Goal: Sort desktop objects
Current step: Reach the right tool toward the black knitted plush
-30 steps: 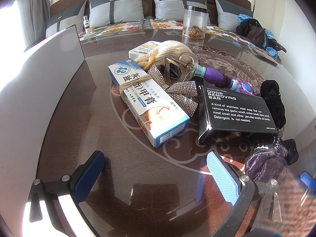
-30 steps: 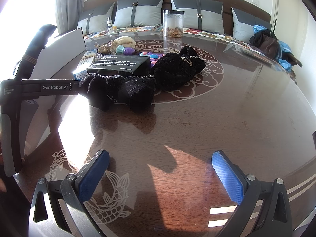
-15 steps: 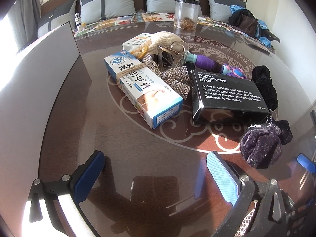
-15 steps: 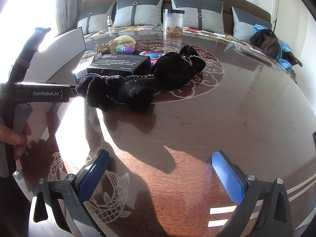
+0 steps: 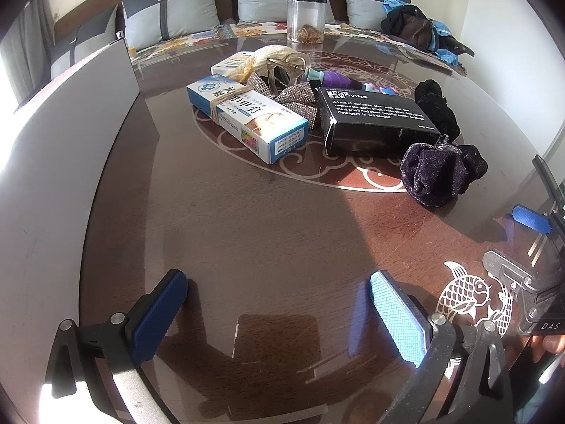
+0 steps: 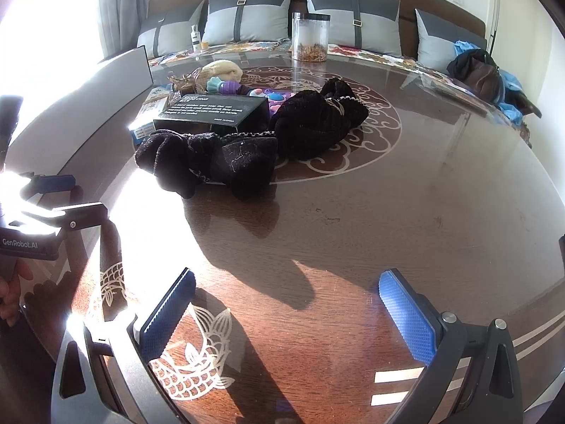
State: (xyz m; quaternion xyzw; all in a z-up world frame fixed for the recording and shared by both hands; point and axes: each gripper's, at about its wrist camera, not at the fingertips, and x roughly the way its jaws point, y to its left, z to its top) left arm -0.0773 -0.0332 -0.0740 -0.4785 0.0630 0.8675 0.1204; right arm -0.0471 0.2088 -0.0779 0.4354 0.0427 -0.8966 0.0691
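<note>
A pile lies mid-table: a blue-and-white medicine box (image 5: 247, 118), a rhinestone bow (image 5: 282, 97), a black "Odor Removing Bar" box (image 5: 378, 116) (image 6: 215, 109), a dark purple scrunchie (image 5: 438, 173) (image 6: 208, 164), a black scrunchie (image 5: 436, 106) (image 6: 317, 120), a cream rope bundle (image 5: 268, 54), a purple toy (image 5: 335, 79). My left gripper (image 5: 279, 314) hangs open over bare table well short of the pile, holding nothing. My right gripper (image 6: 287, 312) is open and empty too, near the front edge. Each gripper's body shows at the edge of the other's view.
A grey panel (image 5: 70, 134) stands along the table's left side. A clear jar with a black lid (image 6: 310, 37) sits at the far edge. Cushions and a heap of clothes (image 6: 483, 74) lie on the sofa behind. A hand (image 6: 10, 293) holds the left gripper.
My left gripper has pulled back toward the near edge, so the pile looks farther away. The right gripper has stayed put; both remain open.
</note>
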